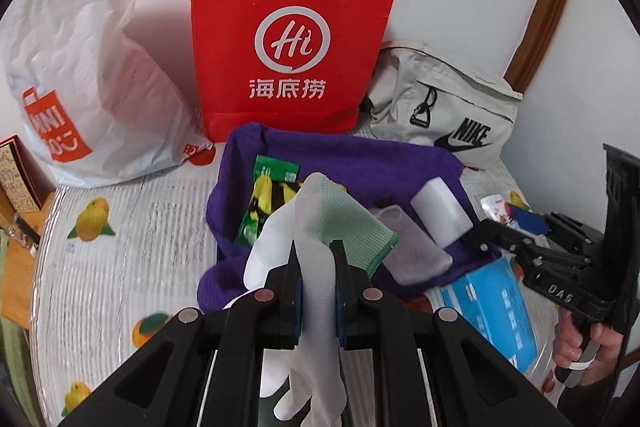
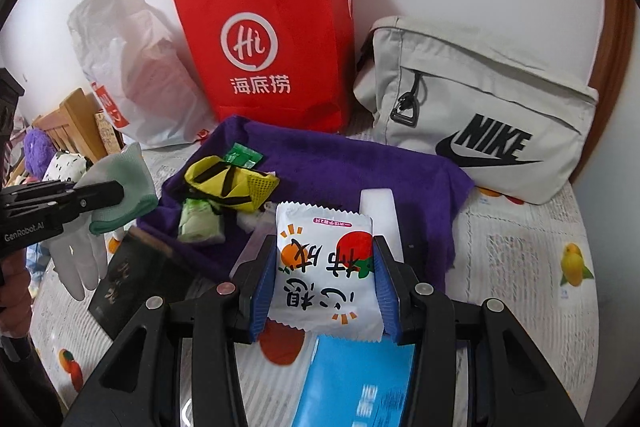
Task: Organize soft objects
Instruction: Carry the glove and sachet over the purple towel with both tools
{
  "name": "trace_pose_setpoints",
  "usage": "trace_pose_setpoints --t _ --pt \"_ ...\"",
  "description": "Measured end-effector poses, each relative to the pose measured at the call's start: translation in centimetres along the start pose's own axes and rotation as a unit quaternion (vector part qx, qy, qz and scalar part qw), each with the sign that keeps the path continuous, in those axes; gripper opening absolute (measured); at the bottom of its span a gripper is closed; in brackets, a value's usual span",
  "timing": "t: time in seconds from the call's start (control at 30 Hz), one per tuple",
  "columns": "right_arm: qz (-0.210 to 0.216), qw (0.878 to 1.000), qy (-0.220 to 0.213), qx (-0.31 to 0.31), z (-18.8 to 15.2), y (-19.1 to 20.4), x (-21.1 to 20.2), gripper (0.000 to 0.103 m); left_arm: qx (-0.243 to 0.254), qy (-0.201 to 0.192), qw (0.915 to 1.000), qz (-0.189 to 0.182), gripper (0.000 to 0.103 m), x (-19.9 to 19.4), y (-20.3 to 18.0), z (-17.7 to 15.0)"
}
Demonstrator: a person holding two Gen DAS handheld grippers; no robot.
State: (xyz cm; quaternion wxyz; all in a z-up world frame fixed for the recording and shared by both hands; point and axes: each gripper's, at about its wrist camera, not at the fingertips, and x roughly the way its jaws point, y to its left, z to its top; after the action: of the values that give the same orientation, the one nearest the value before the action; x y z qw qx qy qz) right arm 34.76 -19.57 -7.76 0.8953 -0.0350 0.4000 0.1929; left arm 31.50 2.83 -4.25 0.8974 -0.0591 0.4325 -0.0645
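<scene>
My left gripper (image 1: 316,247) is shut on a white glove with a green cuff (image 1: 320,227), lifted above the purple towel (image 1: 360,163); it shows at the left of the right wrist view (image 2: 116,193), the glove (image 2: 120,187) hanging from it. My right gripper (image 2: 324,247) is shut on a white snack packet with orange and red fruit print (image 2: 324,267), held over the towel (image 2: 340,167). On the towel lie a yellow-and-black item (image 2: 228,185), a green packet (image 2: 196,223) and a white block (image 2: 378,207).
A red paper bag (image 1: 292,35), a white plastic bag (image 1: 80,67) and a grey Nike bag (image 2: 480,115) stand at the back against the wall. A blue box (image 2: 360,383) and a dark booklet (image 2: 136,283) lie on the fruit-print tablecloth (image 2: 520,267).
</scene>
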Motion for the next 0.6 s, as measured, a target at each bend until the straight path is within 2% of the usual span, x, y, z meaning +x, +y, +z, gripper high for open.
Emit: trace_pose_setpoints --t 0.37,0.6 --pt "0.002 1.000 0.023 -0.017 1.9 0.0 4.1 0.045 0.009 -0.001 0.9999 -0.013 0.012 3.6 -0.1 3.8" --pt "0.022 0.999 0.043 -0.009 2.7 -0.1 6.1 0.045 0.022 -0.001 0.9997 -0.014 0.012 5.8 -0.4 5.7"
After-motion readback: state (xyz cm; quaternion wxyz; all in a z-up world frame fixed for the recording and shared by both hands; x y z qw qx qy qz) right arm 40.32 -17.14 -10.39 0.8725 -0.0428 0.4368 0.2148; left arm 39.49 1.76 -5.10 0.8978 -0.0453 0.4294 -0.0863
